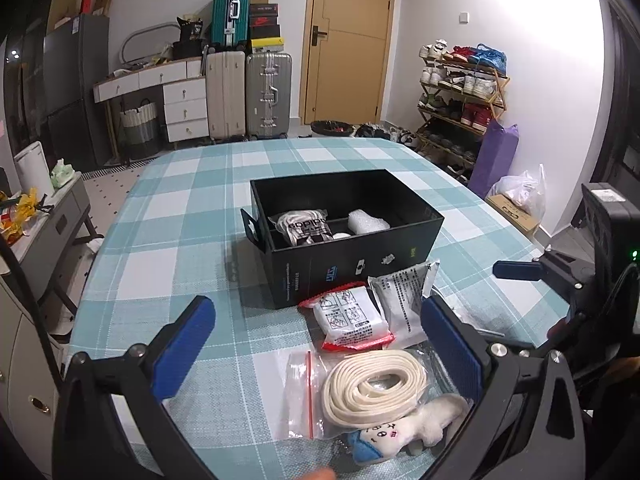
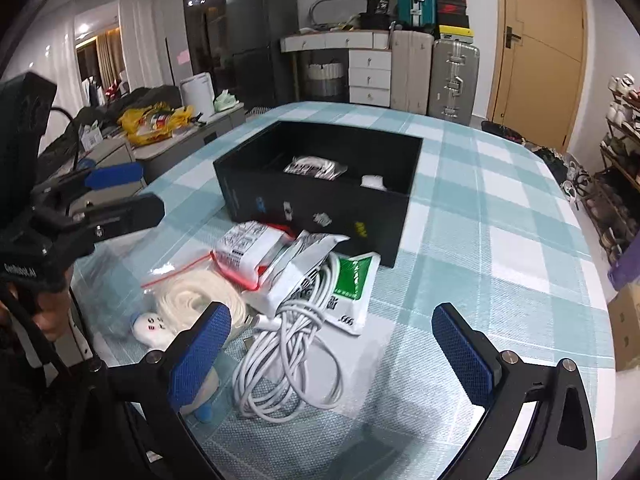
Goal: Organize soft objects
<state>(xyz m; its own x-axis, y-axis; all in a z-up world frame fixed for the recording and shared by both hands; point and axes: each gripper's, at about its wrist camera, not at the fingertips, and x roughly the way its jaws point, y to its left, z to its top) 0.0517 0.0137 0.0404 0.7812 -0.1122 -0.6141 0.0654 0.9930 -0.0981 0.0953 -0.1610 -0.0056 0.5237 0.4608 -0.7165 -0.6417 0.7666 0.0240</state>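
My left gripper [image 1: 320, 344] stands open low over a pile near the table's front edge. The pile holds a zip bag with a coiled cream strap [image 1: 372, 388], a red-and-white packet [image 1: 352, 320], a grey pouch [image 1: 400, 304] and a small white plush toy [image 1: 404, 428]. Behind the pile sits an open black box [image 1: 340, 272] holding a black-and-white bag [image 1: 304, 228] and white bubble wrap [image 1: 368, 220]. My right gripper [image 2: 332, 356] is open above a bundled white cable [image 2: 288, 360], beside a green-and-white packet [image 2: 352, 284]. The strap [image 2: 192, 296] and box [image 2: 280, 200] lie beyond.
A teal checked cloth [image 1: 180, 240] covers the table. Off its left side stands a low cabinet [image 1: 60, 216] with clutter. Suitcases [image 1: 248, 92], white drawers [image 1: 184, 108], a wooden door [image 1: 352, 40] and a shoe rack [image 1: 460, 96] line the far wall.
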